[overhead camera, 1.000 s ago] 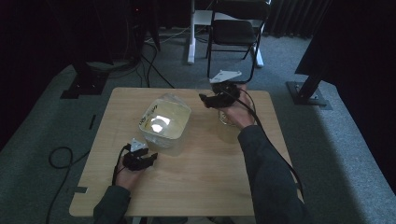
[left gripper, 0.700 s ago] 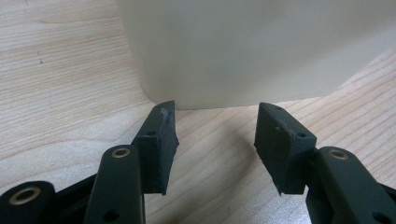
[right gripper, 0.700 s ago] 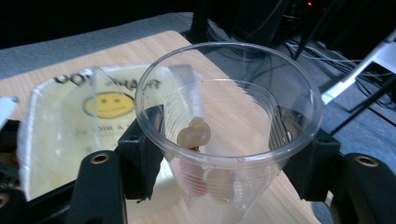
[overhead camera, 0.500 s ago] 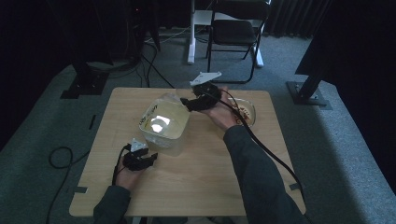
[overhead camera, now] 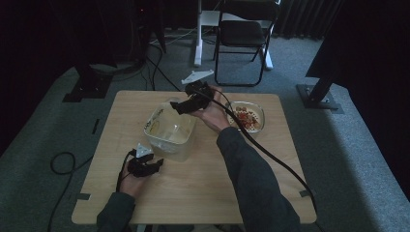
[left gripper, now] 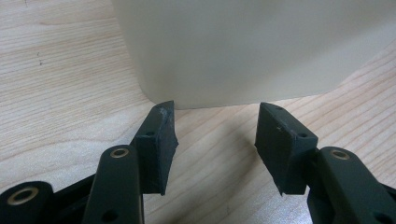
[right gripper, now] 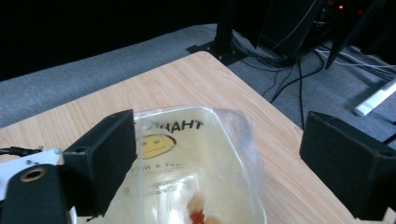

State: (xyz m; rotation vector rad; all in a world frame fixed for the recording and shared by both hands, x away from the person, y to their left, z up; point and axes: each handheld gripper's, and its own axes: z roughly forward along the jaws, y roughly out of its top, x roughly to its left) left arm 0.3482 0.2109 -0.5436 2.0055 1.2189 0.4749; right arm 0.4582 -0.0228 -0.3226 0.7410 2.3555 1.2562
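The tub (overhead camera: 170, 133), a translucent plastic container lined with a printed bag, sits left of centre in the high view, on the table (overhead camera: 208, 193). A bowl (overhead camera: 247, 117) of mixed food stands to its right, well apart from it.

Right gripper (overhead camera: 180, 107): held above the tub's upper right rim in the high view. Its jaws are spread wide and carry nothing. In the right gripper view the tub (right gripper: 187, 163) lies directly below and between the two jaws, with the bag's printed face at centre frame and a few pale and red pieces at the bottom of the frame.

Left gripper (overhead camera: 145, 166): resting on the table just below the tub's lower left corner in the high view. In the left gripper view (left gripper: 215, 140) the jaws are parted and empty, and the tub wall (left gripper: 252, 46) stands just ahead of the tips, across the upper frame.

Governing relation, as a judgement: the right gripper is the nearer one to the tub opening, which lies straight down from its jaws. The tub's long axis runs from upper left to lower right across that gripper's view. The left gripper faces the outer wall only, so it is placed to steady rather than to enter.
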